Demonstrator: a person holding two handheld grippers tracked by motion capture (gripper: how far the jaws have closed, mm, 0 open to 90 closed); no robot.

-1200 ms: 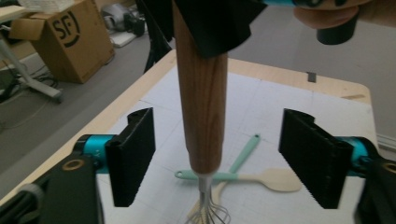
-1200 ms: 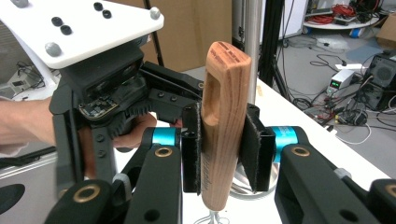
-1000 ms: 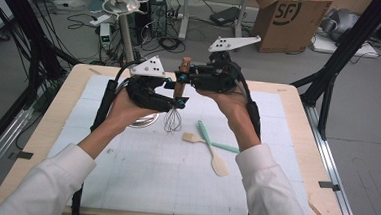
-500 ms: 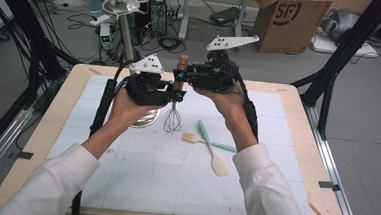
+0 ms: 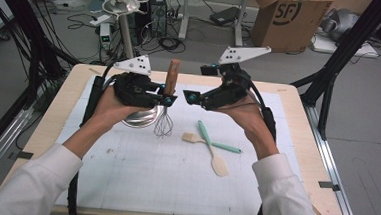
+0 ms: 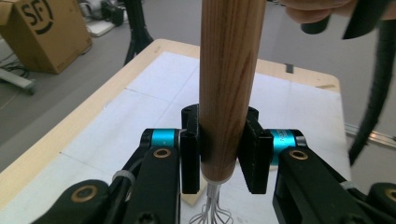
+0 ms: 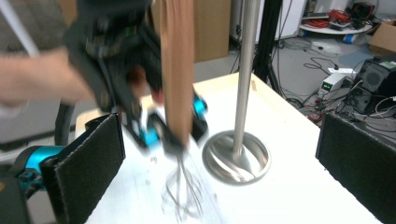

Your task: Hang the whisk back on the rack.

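Whisk in my left tool.
My left tool [image 6: 218, 161] clamps the upright whisk [image 5: 168, 93] by its wooden handle; my right tool [image 5: 191, 96] has just opened, jaws wide and empty.

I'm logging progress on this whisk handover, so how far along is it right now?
Done: the left gripper is clamped on the whisk by its wooden handle, holding it upright above the mat. In hand: the right gripper has just been opening, with nothing between its jaws, and sits beside the handle. Left: presumably setting the whisk down, perhaps near the spatula and brush.
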